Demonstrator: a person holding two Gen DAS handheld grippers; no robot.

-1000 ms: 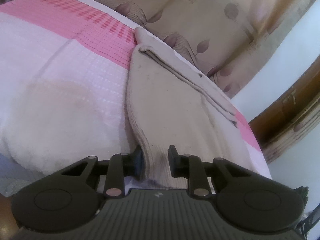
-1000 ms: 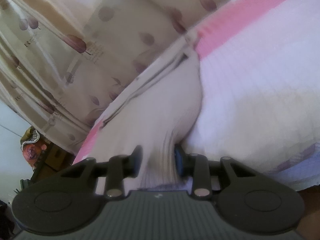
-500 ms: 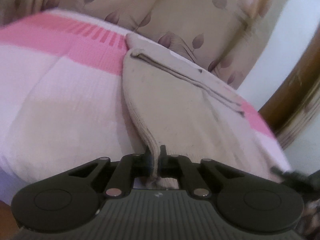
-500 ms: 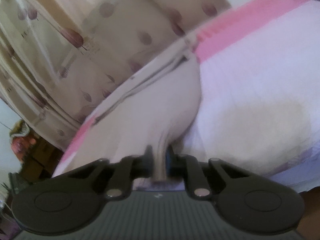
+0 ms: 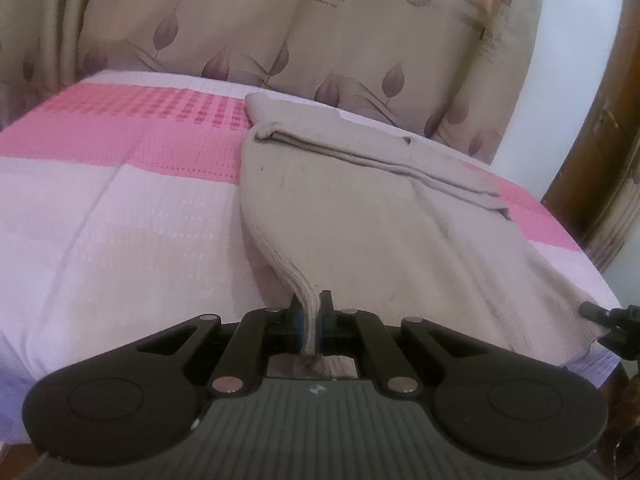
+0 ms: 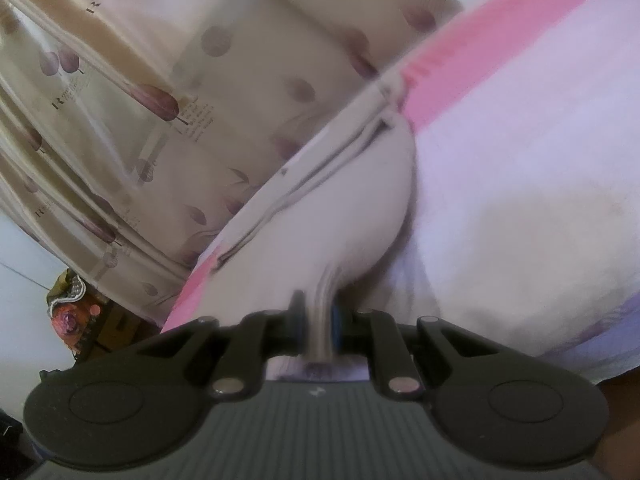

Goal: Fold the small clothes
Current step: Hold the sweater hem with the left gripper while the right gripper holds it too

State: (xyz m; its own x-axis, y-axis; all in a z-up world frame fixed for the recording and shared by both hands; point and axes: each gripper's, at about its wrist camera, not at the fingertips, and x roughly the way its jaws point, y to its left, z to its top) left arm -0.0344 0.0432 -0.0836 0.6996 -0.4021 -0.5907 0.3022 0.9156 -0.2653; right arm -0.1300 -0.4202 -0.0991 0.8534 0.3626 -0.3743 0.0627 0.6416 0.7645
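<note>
Both tongs pinch the near hem of a beige garment on the bed

The right wrist view is blurred, and the garment's far layers are hard to separate; left tongs and right tongs have each just closed on its ribbed near edge. A black tip, cut off, shows at the garment's right corner. The garment lies on a pink-and-white bedspread, leaf-patterned curtain behind

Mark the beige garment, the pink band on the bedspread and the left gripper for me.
beige garment point(image 5: 340, 216): left wrist view, flat middle of the cloth.
pink band point(image 5: 120, 136): left wrist view, woven stripe left of the garment.
left gripper point(image 5: 311, 328): left wrist view, between fingertips pinching the ribbed hem.
</note>
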